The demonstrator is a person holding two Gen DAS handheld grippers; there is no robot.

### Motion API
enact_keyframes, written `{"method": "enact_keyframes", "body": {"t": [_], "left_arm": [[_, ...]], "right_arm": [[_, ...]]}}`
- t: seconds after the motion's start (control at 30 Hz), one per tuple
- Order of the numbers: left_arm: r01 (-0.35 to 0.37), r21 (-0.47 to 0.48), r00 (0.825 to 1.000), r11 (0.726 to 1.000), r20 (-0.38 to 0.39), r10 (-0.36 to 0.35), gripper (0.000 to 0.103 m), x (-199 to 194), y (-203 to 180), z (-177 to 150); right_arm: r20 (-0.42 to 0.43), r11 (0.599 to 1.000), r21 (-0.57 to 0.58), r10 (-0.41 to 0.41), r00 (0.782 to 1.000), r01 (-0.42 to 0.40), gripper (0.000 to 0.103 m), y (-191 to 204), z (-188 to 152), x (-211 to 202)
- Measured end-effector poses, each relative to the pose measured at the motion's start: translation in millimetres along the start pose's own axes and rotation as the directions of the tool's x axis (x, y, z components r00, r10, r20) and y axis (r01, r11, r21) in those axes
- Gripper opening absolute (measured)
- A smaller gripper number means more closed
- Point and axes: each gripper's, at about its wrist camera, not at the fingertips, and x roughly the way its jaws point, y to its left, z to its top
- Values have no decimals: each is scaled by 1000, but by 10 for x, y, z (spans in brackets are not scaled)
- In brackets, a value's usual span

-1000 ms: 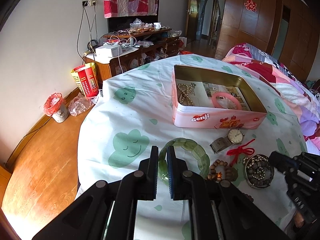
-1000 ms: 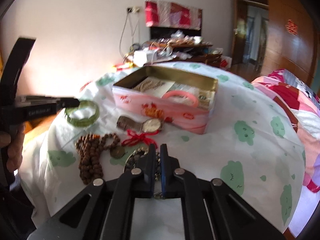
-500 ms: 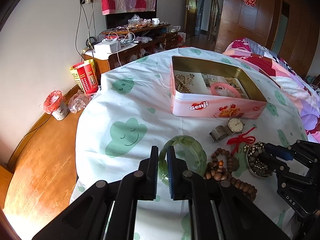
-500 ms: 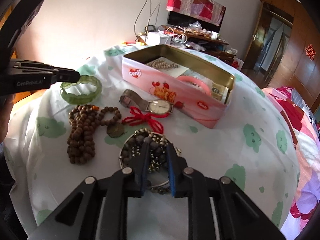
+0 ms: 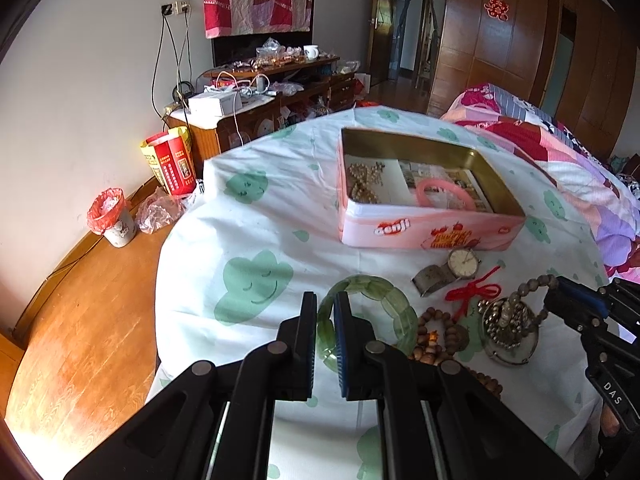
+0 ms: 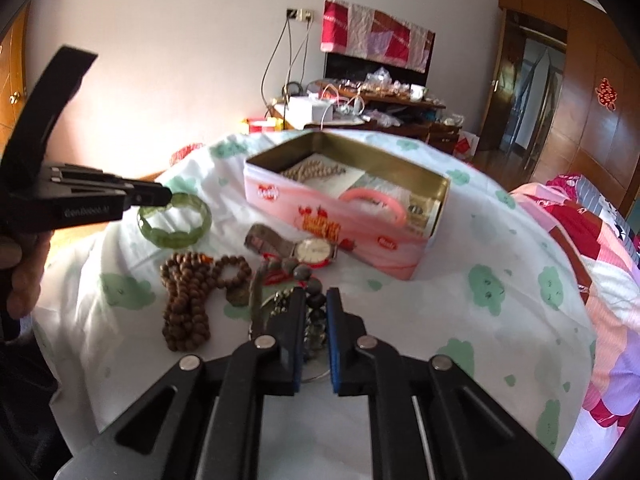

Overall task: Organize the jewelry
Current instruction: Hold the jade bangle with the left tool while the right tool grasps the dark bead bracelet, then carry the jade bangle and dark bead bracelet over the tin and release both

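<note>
Your left wrist camera looks down along its jaws from the desk's near edge, close over the green bangle (image 5: 366, 318), facing the pink tin (image 5: 428, 216) and the doorway beyond. Your right wrist camera sits further right, tilted down over the dark bead strand (image 6: 314, 300), facing the same tin (image 6: 340, 216). Both views share the tin, bangle (image 6: 175, 220), watch (image 5: 448, 270) and each other's gripper.

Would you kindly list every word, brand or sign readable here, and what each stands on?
"Genji": pink tin, front wall.
"DAS": right gripper, body.
Red double-happiness sign: wardrobe door.
Left gripper lettering: blurred.
Red carton print: too small.
Watch dial: unreadable.
</note>
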Motion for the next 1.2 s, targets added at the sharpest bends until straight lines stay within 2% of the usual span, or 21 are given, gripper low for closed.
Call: {"method": "enact_keyframes", "body": {"t": [0.2, 0.63, 1.2], "left_arm": [[1, 9, 999, 1000, 35, -1, 8, -86, -28, 143], [-13, 59, 997, 998, 83, 8, 8, -130, -199, 427], [-23, 104, 994, 994, 105, 12, 8, -61, -327, 703]], "right_arm": [[51, 999, 17, -35, 998, 34, 12, -41, 106, -69], [91, 996, 36, -84, 992, 81, 12, -171, 294, -68], [102, 992, 71, -114, 988, 107, 12, -355, 463, 20]]}}
